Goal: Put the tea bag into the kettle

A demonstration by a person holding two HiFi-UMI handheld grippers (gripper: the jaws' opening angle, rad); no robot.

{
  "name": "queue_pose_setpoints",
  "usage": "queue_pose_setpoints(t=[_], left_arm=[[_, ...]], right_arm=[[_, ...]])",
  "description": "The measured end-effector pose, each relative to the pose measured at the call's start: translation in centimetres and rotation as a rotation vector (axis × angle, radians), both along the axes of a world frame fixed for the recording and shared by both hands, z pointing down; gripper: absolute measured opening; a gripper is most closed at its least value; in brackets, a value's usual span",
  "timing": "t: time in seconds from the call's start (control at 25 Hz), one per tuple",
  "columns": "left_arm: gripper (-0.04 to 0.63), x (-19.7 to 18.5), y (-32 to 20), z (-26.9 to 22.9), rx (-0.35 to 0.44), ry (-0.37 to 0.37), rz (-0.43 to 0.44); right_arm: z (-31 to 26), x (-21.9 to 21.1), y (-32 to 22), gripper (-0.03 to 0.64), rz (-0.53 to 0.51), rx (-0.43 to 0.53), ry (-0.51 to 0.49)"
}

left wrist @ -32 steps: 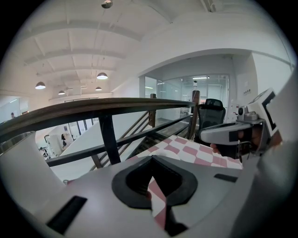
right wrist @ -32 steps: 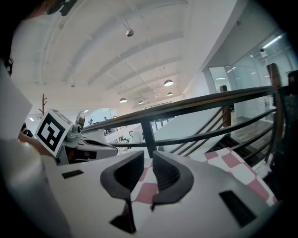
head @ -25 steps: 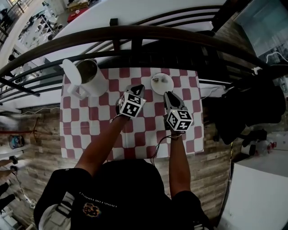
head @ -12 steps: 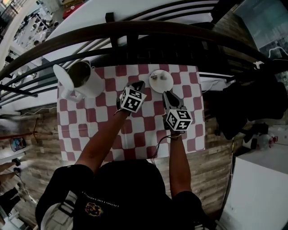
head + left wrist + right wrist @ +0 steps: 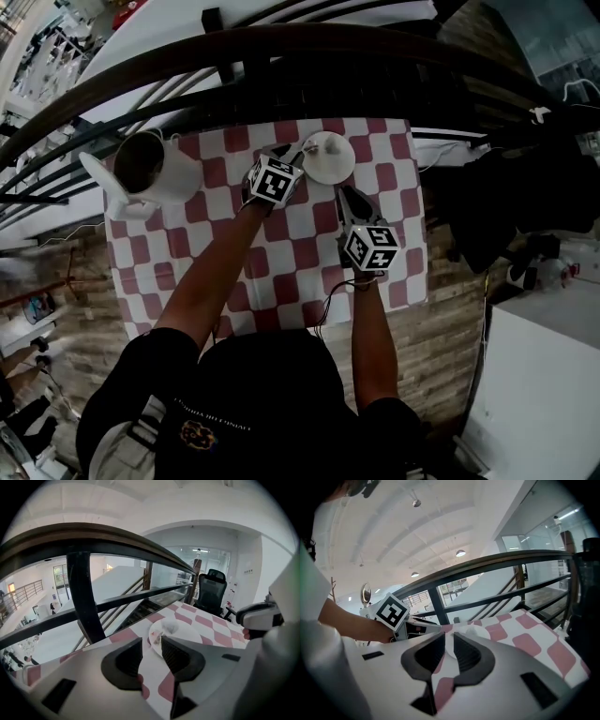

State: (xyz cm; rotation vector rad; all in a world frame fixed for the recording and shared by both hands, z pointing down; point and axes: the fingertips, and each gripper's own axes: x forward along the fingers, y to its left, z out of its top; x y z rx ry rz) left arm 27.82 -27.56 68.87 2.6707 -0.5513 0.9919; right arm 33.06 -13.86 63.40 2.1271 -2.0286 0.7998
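Note:
A white plate [image 5: 330, 157] lies at the far middle of the checked table, and the tea bag [image 5: 169, 628] rests on it. The white kettle [image 5: 155, 169] stands at the far left with its lid swung open. My left gripper [image 5: 298, 156] reaches the plate's left rim. Its jaws are opening, and only the plate's edge [image 5: 180, 632] shows in the gap beyond my left gripper [image 5: 151, 646]. My right gripper [image 5: 345, 192] hovers just near of the plate. Seen from my right gripper [image 5: 449, 644], its jaws stand a little apart with nothing in them.
A dark railing [image 5: 281, 66] runs along the table's far edge, close behind the plate and kettle. A black office chair [image 5: 211, 590] stands past the table's right end. The red-and-white cloth [image 5: 281, 272] ends at the near edge by the person's body.
My left gripper has moved forward and right, up to the plate's rim. The right gripper has stayed about where it was. The head view has shifted a little.

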Motion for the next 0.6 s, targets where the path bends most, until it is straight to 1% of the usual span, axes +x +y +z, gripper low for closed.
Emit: queue_pose_setpoints(t=[0.2, 0.6], left_arm=[[0.115, 1.3, -0.1, 2.0, -0.019, -0.037, 0.024], [0.115, 2.7, 0.0, 4.1, -0.034, -0.068, 0.051]], right_arm=[[1.1, 0.7, 0.5, 0.066, 0.018, -0.018, -0.009], [2.3, 2.1, 1.3, 0.066, 0.050, -0.041, -0.015]])
